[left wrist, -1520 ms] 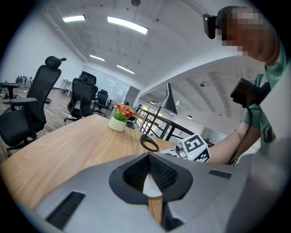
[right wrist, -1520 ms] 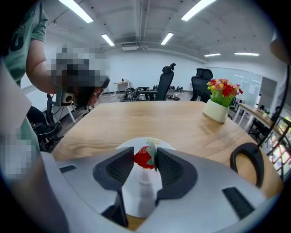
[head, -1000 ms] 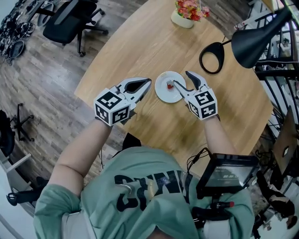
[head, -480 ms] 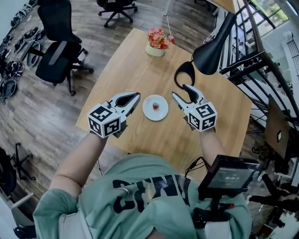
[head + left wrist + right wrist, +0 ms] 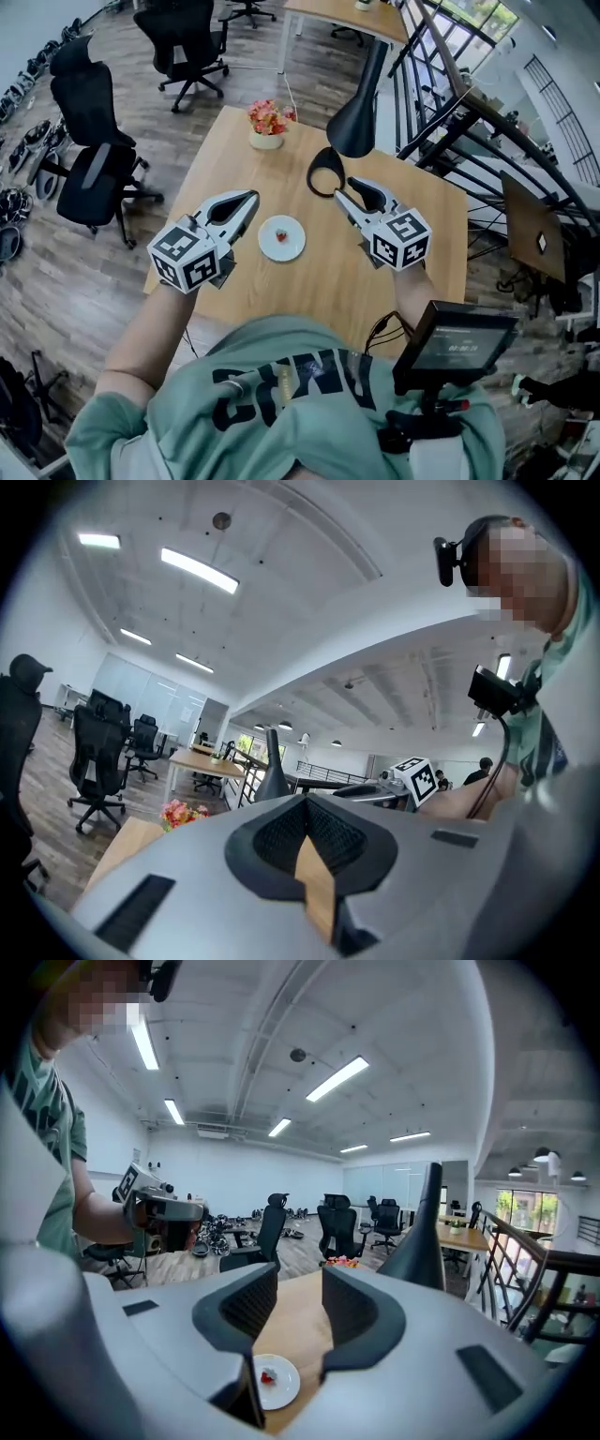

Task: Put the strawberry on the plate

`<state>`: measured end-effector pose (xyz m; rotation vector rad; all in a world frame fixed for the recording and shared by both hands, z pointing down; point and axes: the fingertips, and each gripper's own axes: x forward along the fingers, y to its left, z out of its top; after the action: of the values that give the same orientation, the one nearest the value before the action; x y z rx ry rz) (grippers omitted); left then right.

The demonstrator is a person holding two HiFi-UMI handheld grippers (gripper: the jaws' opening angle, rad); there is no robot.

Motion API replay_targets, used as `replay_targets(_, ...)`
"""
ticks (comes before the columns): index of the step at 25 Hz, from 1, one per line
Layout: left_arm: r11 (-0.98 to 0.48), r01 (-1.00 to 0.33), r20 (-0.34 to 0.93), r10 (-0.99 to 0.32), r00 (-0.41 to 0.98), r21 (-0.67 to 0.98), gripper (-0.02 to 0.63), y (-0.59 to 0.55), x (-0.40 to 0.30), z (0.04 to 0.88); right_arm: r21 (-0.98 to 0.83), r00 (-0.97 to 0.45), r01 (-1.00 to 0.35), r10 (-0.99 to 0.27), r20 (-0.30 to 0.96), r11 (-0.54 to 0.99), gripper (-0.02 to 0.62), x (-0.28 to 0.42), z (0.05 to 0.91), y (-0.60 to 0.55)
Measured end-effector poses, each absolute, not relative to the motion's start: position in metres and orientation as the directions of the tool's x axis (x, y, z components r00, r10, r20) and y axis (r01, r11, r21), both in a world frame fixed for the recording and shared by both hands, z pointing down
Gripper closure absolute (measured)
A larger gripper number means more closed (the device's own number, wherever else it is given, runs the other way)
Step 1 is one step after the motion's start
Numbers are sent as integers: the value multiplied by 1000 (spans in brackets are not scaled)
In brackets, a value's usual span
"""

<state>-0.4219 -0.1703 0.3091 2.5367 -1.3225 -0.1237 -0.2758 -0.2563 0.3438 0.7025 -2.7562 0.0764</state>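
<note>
The strawberry (image 5: 279, 233) is seen on the white plate (image 5: 292, 247), which is set on the desk (image 5: 319, 281). Flowers (image 5: 266, 115) are held in a small pot (image 5: 266, 142). The left gripper (image 5: 251, 196) is pressed together, empty. The right gripper (image 5: 343, 187) has just been closing and is kept apart, with nothing between its jaws.

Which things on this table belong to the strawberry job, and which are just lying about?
Job: strawberry, already lying on the white plate.
Lying about: flower pot, black desk lamp.
</note>
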Motion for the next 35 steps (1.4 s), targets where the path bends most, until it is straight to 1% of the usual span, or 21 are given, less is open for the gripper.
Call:
replay_targets(2,-551,-793,35,-815,578,258,603,-162,-406,294,19,-840,-485,-472,266,874,442,-253,328,-249)
replay_targets(4,-559,-795,25,-814,580,234,603,-154,-385,281,23,-838,-500,-491,238,865,476,-222,313,-243)
replay_targets(6,-566,-797,18,-813,582,212,603,-147,-361,270,16,-835,-518,-510,206,855,476,-187,300,-238)
replay_targets(8,-575,-793,8,-809,588,204,603,-141,-331,265,1,-829,-539,-531,176,842,506,-146,292,-231)
replay_targets(10,-573,-791,4,-809,588,213,603,-137,-294,265,-9,-822,-555,-547,159,832,512,-101,289,-223)
replay_targets(11,-568,-791,6,-812,584,226,603,-134,-274,267,-13,-819,-561,-552,157,828,550,-77,289,-219)
replay_targets(13,-562,-785,11,-811,584,261,603,-129,-233,271,-27,-811,-574,-564,154,818,555,-28,289,-210)
replay_targets(15,-566,-773,17,-803,595,287,603,-126,-194,276,-41,-801,-591,-580,146,805,588,19,288,-203)
replay_targets(21,-592,-747,63,-770,635,302,603,-116,-105,283,-136,-792,-611,-602,105,780,589,118,296,-184)
replay_targets(25,-610,-737,93,-749,656,291,603,-114,-78,280,-194,-789,-613,-609,86,766,589,144,305,-177)
replay_targets(29,-636,-716,79,-729,680,286,603,-109,-90,274,-204,-774,-630,-628,82,749,589,132,307,-167)
replay_targets(32,-654,-699,59,-717,695,289,603,-114,-90,273,-186,-762,-645,-642,81,741,589,137,303,-163)
replay_targets(35,-679,-676,32,-698,715,287,603,-118,-115,273,-167,-741,-669,-668,74,724,589,116,296,-160)
